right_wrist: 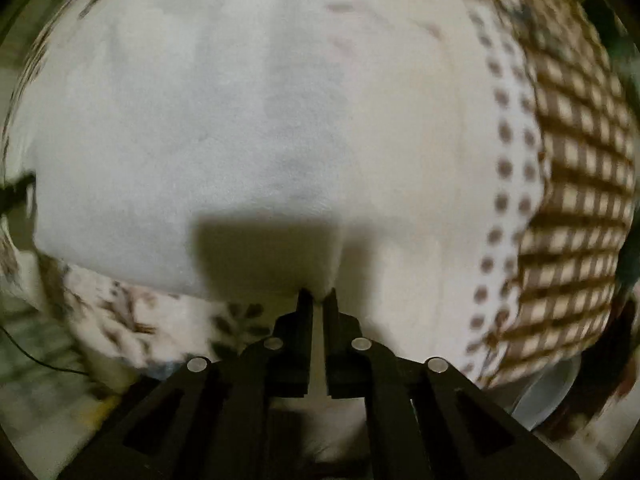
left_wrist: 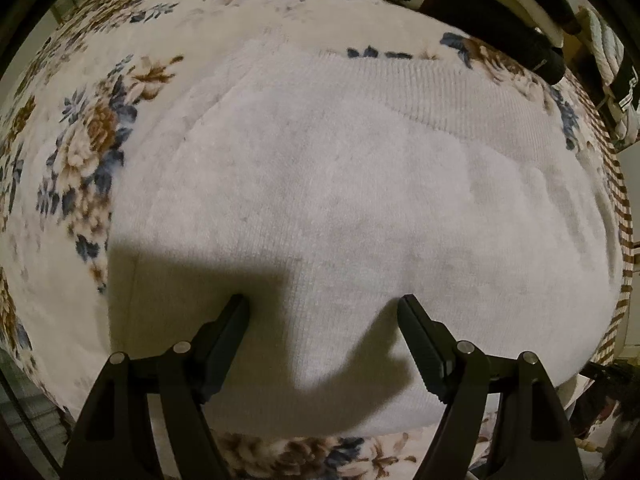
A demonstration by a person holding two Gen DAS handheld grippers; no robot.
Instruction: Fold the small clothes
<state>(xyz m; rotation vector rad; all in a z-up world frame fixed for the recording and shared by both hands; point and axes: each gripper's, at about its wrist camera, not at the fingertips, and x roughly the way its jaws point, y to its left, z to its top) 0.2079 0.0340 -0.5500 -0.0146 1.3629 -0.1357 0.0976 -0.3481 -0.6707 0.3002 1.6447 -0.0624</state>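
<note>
My left hand-held gripper hangs apart over the white knit garment lying flat on the floral blanket; my right hand-held gripper pinches its near edge (blurred), so folding looks barely begun.

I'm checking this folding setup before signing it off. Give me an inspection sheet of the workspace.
Surface: floral blanket, brown-checked border at one edge.
Job's things: white knit garment lying flat on the blanket; a cream cloth with brown dots beside it.
Clutter: dark and white fabrics piled beyond the blanket.
Grippers: left gripper open, its tips down at the garment; right gripper shut on a pinch of white fabric.
Cables: thin dark cable at the blanket's edge.
Surroundings: blurred, cannot tell.
</note>
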